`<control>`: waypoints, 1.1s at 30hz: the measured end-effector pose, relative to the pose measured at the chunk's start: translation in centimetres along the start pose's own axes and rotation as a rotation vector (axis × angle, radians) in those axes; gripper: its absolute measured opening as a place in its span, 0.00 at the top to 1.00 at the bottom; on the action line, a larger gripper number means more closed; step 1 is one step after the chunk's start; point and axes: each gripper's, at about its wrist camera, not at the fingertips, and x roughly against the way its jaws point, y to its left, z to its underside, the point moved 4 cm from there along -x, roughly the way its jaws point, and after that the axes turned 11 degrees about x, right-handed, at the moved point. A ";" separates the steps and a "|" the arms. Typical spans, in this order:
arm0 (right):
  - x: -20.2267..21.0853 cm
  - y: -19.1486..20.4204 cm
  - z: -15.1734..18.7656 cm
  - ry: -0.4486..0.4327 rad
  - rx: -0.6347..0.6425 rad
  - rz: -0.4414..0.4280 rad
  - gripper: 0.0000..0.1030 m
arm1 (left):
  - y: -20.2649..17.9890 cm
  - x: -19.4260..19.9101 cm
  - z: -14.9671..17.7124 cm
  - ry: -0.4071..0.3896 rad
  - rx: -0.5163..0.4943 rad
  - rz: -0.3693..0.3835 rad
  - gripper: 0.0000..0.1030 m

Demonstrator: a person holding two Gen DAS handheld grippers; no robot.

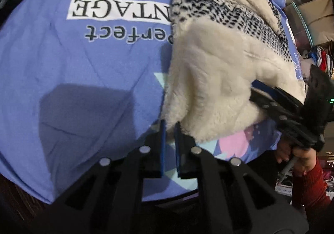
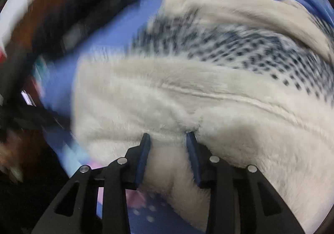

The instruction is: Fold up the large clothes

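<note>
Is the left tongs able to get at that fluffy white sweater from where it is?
Probably yes. The left tongs sit shut right at the cream fleece sweater's near edge on the blue cloth, nothing between; they look closed on its hem, though that is unclear.

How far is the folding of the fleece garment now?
Done: the cream fleece garment already lies doubled on the blue cloth. In hand: the left tool is shut at its lower edge; the right tool stands open with fleece between its pads. Left: the bundle looks lumpy, so more folds and smoothing probably remain.
</note>
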 end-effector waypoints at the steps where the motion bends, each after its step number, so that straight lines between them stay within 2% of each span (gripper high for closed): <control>1: 1.1 0.2 -0.1 -0.006 0.008 -0.001 0.43 | -0.1 0.5 0.0 -0.007 -0.010 0.010 0.92; 3: 3.5 0.2 -0.4 -0.047 0.025 0.014 0.43 | -0.3 2.1 -0.4 -0.033 -0.034 0.029 0.90; 6: 7.7 -1.6 -1.2 -0.133 0.004 0.050 0.43 | 0.2 5.2 -2.2 -0.127 -0.041 0.006 0.90; 10: 12.1 -6.8 -3.0 -0.216 -0.068 0.126 0.43 | 0.2 8.0 -5.9 -0.191 -0.049 -0.033 0.90; 11: 12.1 -8.6 -3.8 -0.224 -0.090 0.142 0.43 | -0.2 8.3 -6.9 -0.200 -0.058 -0.051 0.89; 13: 13.0 -11.5 -4.8 -0.241 -0.154 0.175 0.43 | -1.8 9.0 -9.5 -0.222 -0.089 -0.078 0.89; 15: 13.6 -13.7 -5.4 -0.268 -0.217 0.173 0.43 | -3.8 9.1 -11.6 -0.241 -0.117 -0.079 0.88; 16: 13.6 -14.1 -5.4 -0.280 -0.230 0.166 0.43 | -4.8 9.0 -12.4 -0.252 -0.125 -0.080 0.85; 18: 13.0 -15.0 -5.9 -0.295 -0.242 0.153 0.43 | -6.5 8.3 -14.0 -0.268 -0.143 -0.079 0.68; 24: 10.1 -16.8 -8.8 -0.290 -0.246 0.128 0.43 | -10.4 4.4 -19.2 -0.217 -0.146 -0.059 0.66; 29: 6.6 -17.7 -12.2 -0.269 -0.221 0.085 0.43 | -11.7 1.2 -22.8 -0.216 -0.136 -0.088 0.67; 30: 5.6 -17.9 -12.7 -0.259 -0.225 0.064 0.43 | -11.7 0.2 -23.5 -0.211 -0.138 -0.116 0.67; 33: 0.8 -19.5 -12.5 -0.148 -0.272 0.036 0.43 | -10.4 -3.0 -24.6 -0.199 -0.154 -0.297 0.65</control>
